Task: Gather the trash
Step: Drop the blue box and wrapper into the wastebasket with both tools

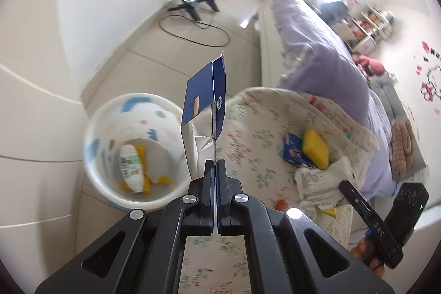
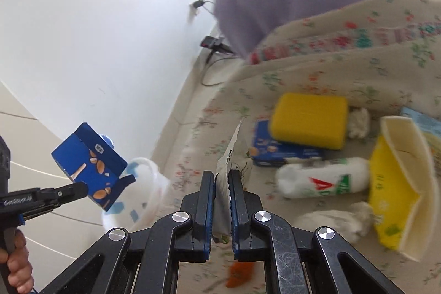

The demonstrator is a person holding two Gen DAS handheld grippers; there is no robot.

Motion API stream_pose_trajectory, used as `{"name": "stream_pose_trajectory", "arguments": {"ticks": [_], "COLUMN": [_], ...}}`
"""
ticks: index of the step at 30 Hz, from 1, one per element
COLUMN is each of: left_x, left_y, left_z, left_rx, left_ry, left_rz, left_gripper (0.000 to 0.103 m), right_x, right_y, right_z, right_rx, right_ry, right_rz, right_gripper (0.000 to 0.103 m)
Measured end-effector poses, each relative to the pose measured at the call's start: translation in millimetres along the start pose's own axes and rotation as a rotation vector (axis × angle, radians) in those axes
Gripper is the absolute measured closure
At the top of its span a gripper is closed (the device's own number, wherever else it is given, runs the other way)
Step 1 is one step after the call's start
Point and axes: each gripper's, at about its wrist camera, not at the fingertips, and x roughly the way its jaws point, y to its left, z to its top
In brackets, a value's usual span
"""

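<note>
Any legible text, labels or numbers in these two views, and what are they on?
"DAS": side of the right gripper, seen in the left wrist view.
Too blurred or small to read: lettering on the left gripper; logo on the blue box; white bottle label; yellow pack print; printed wrapper.

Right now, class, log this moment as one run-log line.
left gripper: shut on blue box, near bin | right gripper: shut on wrapper | bed: sponge, bottle left
</note>
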Motion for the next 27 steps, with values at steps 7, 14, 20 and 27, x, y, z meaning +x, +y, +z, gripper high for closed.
{"name": "stream_pose_trajectory", "arguments": {"ticks": [7,14,20,27], "left_x": [8,31,18,10], "left_y": [34,40,54,65], "left_z": [2,7,16,18], "left_rx": [-0.045,-0.076,-0.136,-0.177], "left_ry": [0.032,0.131,0.078,0.058], "left_rz": [0.071,0.079,0.093,0.084], "left_gripper": [0.103,0.101,0.101,0.101], "right_x": [37,84,127,166], "right_y": [54,110,147,166], "right_z": [-5,-11,-13,-18], "right_rx": [-0.071,-0.103,-0.163,-0.227], "right_ry": [0.034,0.091,0.142,0.188], "right_rz": [0.072,0.159,0.193,0.170], "right_gripper": [0.094,0.094,0.094,0.092]}}
